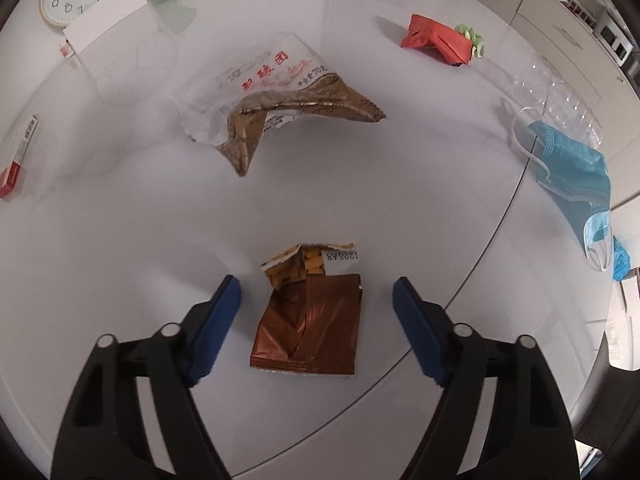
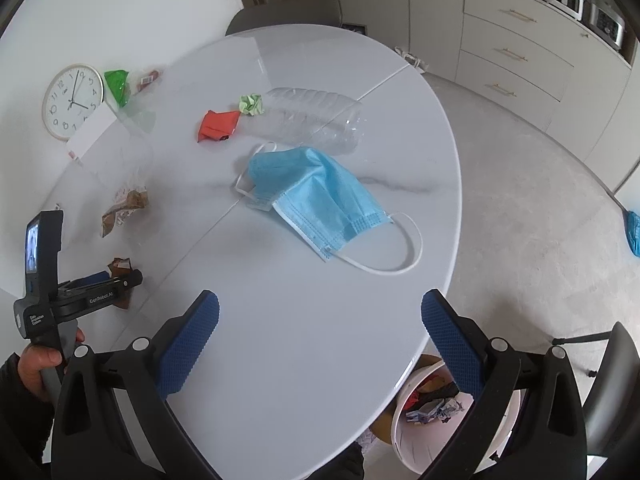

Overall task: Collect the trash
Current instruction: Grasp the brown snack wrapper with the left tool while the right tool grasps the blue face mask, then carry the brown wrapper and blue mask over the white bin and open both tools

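My left gripper point(image 1: 316, 292) is open, its blue pads on either side of a torn brown snack wrapper point(image 1: 308, 320) lying flat on the white table point(image 1: 120, 240). Beyond it lie a crumpled white and gold bag point(image 1: 280, 104), a red wrapper point(image 1: 436, 40) and a blue face mask point(image 1: 576, 176). My right gripper point(image 2: 320, 316) is open and empty above the table's near edge. The face mask point(image 2: 320, 196) lies ahead of it, with a clear plastic bottle point(image 2: 312, 120), the red wrapper point(image 2: 216, 124) and a green paper ball point(image 2: 252, 104) behind.
A white bin point(image 2: 404, 416) holding trash stands on the floor under the table's near right edge. A wall clock point(image 2: 72, 100), a white card point(image 2: 90, 130) and a green bag point(image 2: 118, 84) lie at the far left. A small box point(image 1: 18, 156) lies at the left. Chairs stand around.
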Demonstrator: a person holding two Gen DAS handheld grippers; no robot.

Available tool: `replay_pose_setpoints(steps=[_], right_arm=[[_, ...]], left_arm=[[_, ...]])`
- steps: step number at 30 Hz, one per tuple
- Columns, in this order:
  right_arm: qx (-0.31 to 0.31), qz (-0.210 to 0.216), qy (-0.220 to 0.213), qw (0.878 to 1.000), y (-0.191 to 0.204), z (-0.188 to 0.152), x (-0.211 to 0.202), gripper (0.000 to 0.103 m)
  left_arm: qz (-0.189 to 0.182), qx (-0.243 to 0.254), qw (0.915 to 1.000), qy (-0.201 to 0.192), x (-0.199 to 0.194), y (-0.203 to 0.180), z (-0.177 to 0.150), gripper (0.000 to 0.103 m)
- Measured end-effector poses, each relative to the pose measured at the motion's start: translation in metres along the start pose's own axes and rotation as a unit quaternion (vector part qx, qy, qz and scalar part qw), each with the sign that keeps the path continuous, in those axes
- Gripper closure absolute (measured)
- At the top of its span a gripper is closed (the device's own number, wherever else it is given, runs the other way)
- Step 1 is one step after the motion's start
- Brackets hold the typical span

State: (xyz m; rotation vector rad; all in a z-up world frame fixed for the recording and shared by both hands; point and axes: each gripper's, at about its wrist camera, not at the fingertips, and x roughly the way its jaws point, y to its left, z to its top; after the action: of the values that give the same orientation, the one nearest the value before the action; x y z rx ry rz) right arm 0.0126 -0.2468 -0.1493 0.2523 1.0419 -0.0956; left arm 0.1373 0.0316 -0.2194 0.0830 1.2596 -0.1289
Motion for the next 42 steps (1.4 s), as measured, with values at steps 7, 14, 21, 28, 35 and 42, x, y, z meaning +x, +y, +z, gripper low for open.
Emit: replay_pose_setpoints(steps=[7, 14, 21, 28, 35, 42], right_arm=[[-0.043, 0.003, 0.005, 0.999, 0.006, 0.028, 0.022, 0.003], [-0.117, 0.010, 0.024, 0.993, 0.011, 0.084, 0.076, 0.003], [-0.111, 0.049, 0.080, 0.989, 0.014, 0.099, 0.122, 0.038], [-0.076, 0.063, 0.104, 0.990, 0.021, 0.076, 0.113, 0.067], [-0.034, 0.081, 0.067, 0.994, 0.004, 0.039, 0.044, 0.067], [0.030, 0.028, 0.054, 0.998, -0.056, -0.019, -0.021, 0.065]], left_arm=[[-0.005, 0.012, 0.9999, -0.007, -0.005, -0.005, -0.007, 0.062], [-0.029, -0.002, 0.9996, -0.001, -0.012, 0.005, -0.012, 0.067], [-0.033, -0.003, 0.9995, -0.003, -0.016, 0.004, -0.008, 0.068], [-0.038, 0.005, 0.9992, -0.013, -0.028, 0.004, -0.010, 0.068], [-0.034, 0.029, 0.9987, -0.022, -0.052, -0.003, -0.024, 0.068], [-0.072, 0.071, 0.9941, -0.039, -0.082, -0.046, -0.041, 0.068]])
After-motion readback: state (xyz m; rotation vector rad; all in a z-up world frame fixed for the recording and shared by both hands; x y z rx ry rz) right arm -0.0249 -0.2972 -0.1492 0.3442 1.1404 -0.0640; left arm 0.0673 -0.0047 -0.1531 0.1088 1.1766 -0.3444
